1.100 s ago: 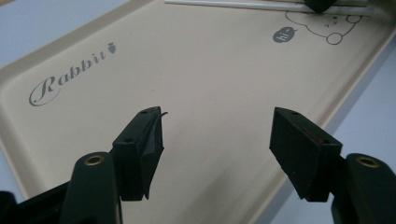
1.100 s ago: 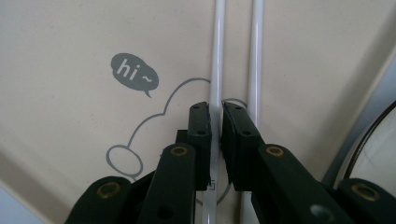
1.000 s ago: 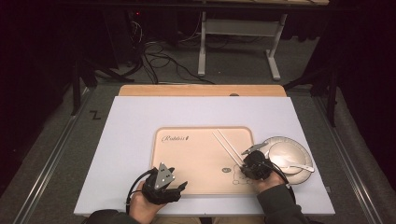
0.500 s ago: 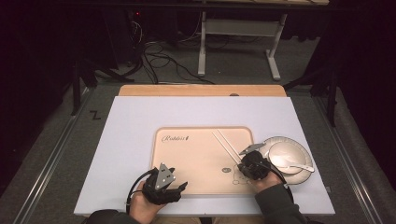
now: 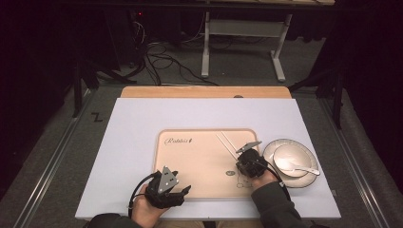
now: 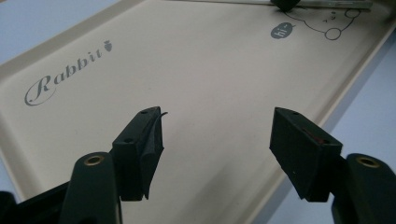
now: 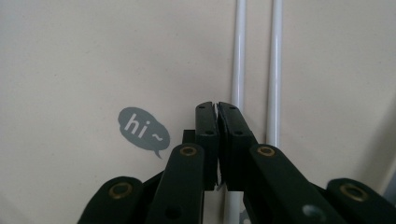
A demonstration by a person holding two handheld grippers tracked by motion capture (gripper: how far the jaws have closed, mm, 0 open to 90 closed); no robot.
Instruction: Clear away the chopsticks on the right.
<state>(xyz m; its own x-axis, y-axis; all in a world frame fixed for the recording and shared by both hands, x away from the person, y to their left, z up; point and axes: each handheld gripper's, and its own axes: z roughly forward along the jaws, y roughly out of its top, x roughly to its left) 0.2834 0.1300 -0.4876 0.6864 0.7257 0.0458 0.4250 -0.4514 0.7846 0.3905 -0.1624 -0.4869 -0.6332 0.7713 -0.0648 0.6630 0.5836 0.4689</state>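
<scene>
A beige tray (image 5: 199,161) printed "Rabbit" lies in the middle of the white table top. Two white chopsticks (image 5: 227,144) rest side by side on its right part. My right gripper (image 5: 239,166) points down at the tray by their near ends. Its jaws (image 7: 216,106) are shut together beside the "hi~" print (image 7: 142,128). The left chopstick (image 7: 239,56) runs under the right jaw, and I see nothing clamped between the pads. My left gripper (image 5: 183,192) hovers low over the tray's near left edge, open (image 6: 217,126) and empty.
To the right of the tray stands a plate (image 5: 304,178) with a white bowl (image 5: 290,159) and a spoon (image 5: 299,169) on it. A bear print (image 6: 334,23) marks the tray's near right corner. Cables and a table frame (image 5: 240,42) lie on the floor beyond.
My right gripper has shifted slightly to the left, toward the near ends of the chopsticks. The left gripper has stayed where it was.
</scene>
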